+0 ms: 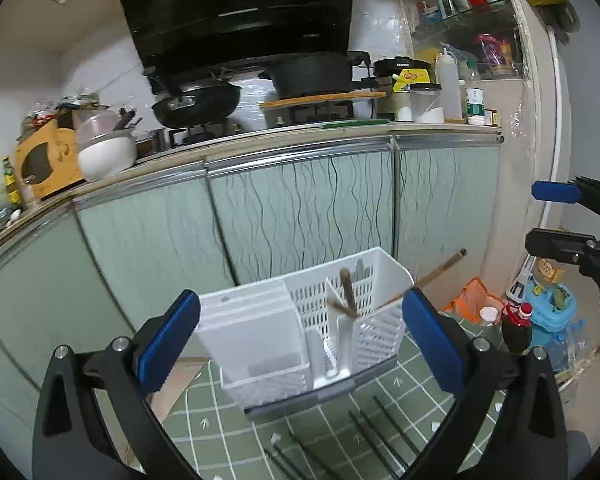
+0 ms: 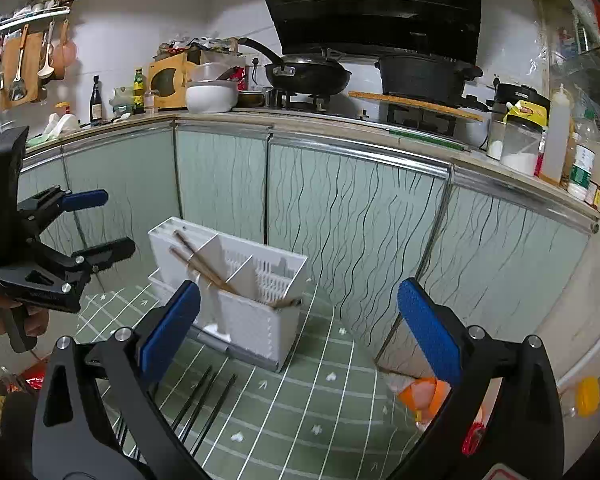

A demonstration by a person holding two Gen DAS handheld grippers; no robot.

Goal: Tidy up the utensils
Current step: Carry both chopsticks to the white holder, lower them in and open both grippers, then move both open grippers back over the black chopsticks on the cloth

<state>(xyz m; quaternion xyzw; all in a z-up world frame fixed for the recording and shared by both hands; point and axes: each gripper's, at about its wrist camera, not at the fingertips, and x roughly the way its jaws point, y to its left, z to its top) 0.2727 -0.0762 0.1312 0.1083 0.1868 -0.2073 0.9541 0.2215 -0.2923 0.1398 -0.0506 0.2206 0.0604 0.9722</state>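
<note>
A white slotted utensil holder stands on a green grid-patterned mat; it also shows in the right wrist view. Brown wooden chopsticks lean inside its compartments, seen also in the right wrist view. Several black chopsticks lie on the mat in front of the holder, also in the right wrist view. My left gripper is open and empty, its jaws either side of the holder from behind. My right gripper is open and empty, to the holder's right.
Pale green cabinet doors run behind the mat under a counter with pans and jars. Toys and bottles crowd the floor at right. An orange bag lies near the mat's edge.
</note>
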